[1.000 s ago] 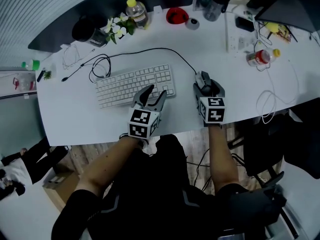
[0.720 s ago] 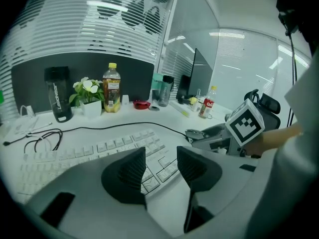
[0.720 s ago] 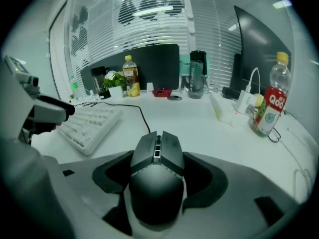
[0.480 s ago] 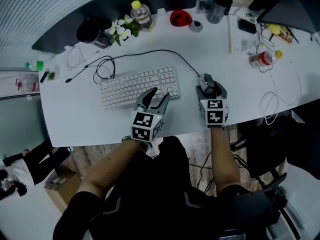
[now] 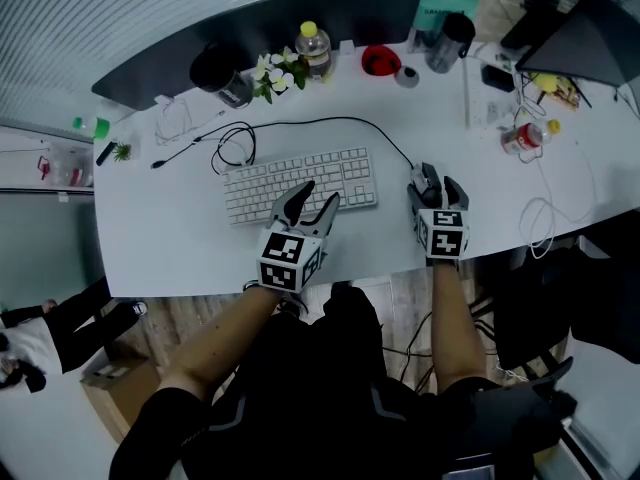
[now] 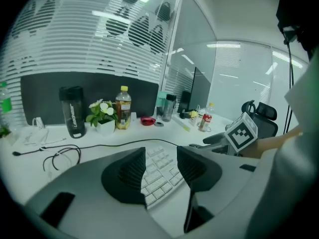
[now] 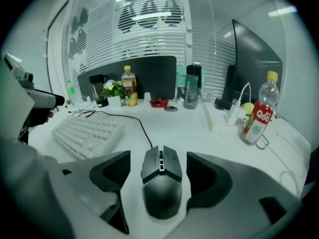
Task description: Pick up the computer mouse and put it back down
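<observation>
Head view: mouse, bottle (amber liquid)

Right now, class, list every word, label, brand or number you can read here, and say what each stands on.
"Qoo": on the red-labelled bottle.
Too blurred to read: the white lettering down the black tumbler.
Too small to read: the label of the amber bottle.
Too small to read: the legends on the keyboard.
</observation>
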`<action>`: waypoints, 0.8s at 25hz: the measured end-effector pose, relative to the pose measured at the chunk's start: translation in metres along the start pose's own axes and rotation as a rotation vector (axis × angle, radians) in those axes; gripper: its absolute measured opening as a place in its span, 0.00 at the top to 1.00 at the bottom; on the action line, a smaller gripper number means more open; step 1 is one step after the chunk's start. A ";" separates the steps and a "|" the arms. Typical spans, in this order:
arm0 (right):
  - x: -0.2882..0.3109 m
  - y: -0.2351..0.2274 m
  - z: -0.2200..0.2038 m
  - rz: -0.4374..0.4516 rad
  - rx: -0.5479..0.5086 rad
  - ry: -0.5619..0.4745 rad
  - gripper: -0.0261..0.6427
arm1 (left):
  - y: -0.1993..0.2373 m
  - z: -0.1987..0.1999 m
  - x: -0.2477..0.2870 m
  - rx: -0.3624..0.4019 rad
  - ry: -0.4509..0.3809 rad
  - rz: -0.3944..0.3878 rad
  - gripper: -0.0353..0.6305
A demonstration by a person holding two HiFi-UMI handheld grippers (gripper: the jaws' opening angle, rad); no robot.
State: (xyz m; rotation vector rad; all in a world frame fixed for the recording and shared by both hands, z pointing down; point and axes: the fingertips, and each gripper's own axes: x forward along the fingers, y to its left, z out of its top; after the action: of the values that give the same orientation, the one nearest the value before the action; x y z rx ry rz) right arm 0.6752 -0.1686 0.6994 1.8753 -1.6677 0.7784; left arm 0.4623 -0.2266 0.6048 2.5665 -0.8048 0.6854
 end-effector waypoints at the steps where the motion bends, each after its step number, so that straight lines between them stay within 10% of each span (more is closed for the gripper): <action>1: -0.006 0.002 0.008 -0.005 0.003 -0.016 0.44 | 0.005 0.005 -0.008 -0.004 -0.014 0.005 0.62; 20: -0.143 0.165 0.187 0.128 -0.012 -0.367 0.52 | 0.113 0.082 -0.209 0.018 -0.284 0.123 0.62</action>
State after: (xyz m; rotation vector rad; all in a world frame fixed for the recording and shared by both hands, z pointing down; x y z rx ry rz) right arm 0.5157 -0.2191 0.4663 2.0098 -2.0250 0.4891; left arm 0.2706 -0.2623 0.4459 2.6841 -1.0565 0.3661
